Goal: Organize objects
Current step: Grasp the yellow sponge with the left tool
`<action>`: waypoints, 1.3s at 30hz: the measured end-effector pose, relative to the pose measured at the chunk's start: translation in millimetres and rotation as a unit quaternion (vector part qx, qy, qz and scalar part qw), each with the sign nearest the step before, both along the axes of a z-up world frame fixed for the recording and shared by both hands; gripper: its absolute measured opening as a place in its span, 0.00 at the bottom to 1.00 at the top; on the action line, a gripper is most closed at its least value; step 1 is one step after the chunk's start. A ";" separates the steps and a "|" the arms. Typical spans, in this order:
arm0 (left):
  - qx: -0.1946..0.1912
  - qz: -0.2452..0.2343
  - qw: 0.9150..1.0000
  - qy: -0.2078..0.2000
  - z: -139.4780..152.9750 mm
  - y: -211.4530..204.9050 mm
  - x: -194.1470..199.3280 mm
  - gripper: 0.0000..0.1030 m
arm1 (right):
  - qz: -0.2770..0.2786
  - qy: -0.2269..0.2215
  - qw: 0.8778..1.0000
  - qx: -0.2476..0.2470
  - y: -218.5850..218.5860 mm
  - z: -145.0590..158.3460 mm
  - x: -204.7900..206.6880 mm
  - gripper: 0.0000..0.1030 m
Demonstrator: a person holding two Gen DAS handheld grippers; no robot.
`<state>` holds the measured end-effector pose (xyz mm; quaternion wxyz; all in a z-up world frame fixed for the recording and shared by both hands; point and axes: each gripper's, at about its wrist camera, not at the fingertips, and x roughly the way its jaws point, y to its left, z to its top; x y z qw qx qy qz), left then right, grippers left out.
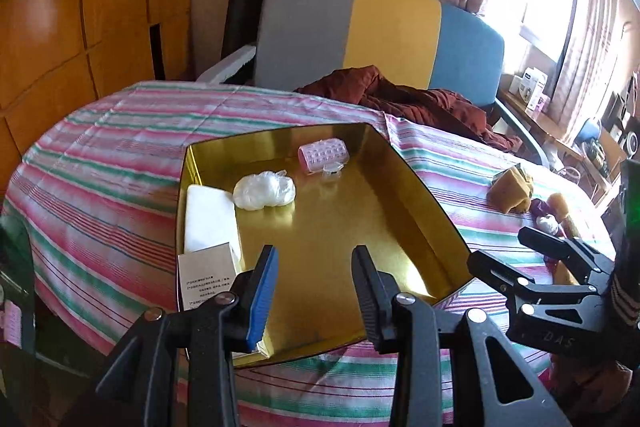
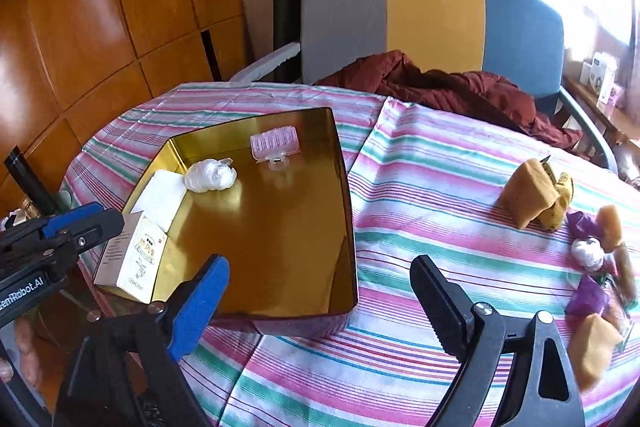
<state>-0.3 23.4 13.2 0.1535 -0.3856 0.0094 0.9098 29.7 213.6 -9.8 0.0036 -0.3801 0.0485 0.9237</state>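
Observation:
A gold tin box [image 1: 416, 187] [image 2: 344, 187] stands open on the striped tablecloth. Inside lie a pink hair roller [image 1: 324, 155] [image 2: 274, 143], a crumpled white plastic bag [image 1: 264, 190] [image 2: 210, 177], a white pad [image 1: 208, 219] [image 2: 162, 197] and a small carton [image 1: 206, 277] [image 2: 134, 261]. My left gripper [image 1: 314, 297] is open and empty over the box's near edge. My right gripper [image 2: 320, 301] is open wide and empty, just right of the box; it also shows in the left wrist view [image 1: 516, 259].
Loose items lie on the cloth at the right: a tan pouch [image 2: 530, 195] [image 1: 508, 191], purple wrappers [image 2: 586, 297], a small white ball [image 2: 587, 253] and tan pieces [image 2: 596, 351]. A chair [image 2: 436, 23] with a maroon jacket [image 2: 460, 87] stands behind the table. Wooden panels are at the left.

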 end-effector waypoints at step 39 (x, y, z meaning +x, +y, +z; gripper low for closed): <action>-0.022 -0.267 0.962 -0.056 -22.6 185.0 22.1 0.37 | -0.370 -0.026 0.925 -0.080 296.4 12.9 172.1 0.94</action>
